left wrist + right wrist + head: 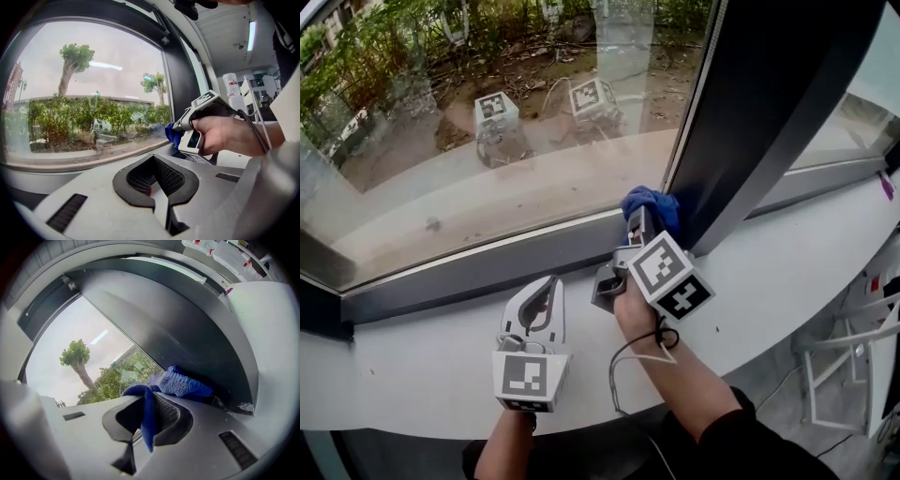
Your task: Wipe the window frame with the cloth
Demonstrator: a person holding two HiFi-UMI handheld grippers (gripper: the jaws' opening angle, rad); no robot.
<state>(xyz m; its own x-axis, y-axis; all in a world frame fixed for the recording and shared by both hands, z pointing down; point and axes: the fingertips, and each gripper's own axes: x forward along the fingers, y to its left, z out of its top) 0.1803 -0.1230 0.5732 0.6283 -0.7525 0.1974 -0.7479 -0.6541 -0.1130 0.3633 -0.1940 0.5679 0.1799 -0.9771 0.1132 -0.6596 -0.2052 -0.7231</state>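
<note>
A blue cloth [654, 204] is pressed against the foot of the dark upright window frame [750, 122], where it meets the grey lower rail [487, 272]. My right gripper [639, 225] is shut on the cloth. In the right gripper view a fold of the cloth [183, 384] hangs between the pads of the right gripper [147, 413]. My left gripper [544, 289] hovers over the white sill [769, 272], left of the right one and a little short of the rail. It is shut with nothing in it. In the left gripper view the left gripper [154, 177] points toward the cloth [172, 132].
The big window pane [487, 141] fills the left and reflects both marker cubes. A second pane sits right of the upright. A cable [623, 375] loops off the right gripper. A white rack [853, 366] stands below the sill's edge at the right.
</note>
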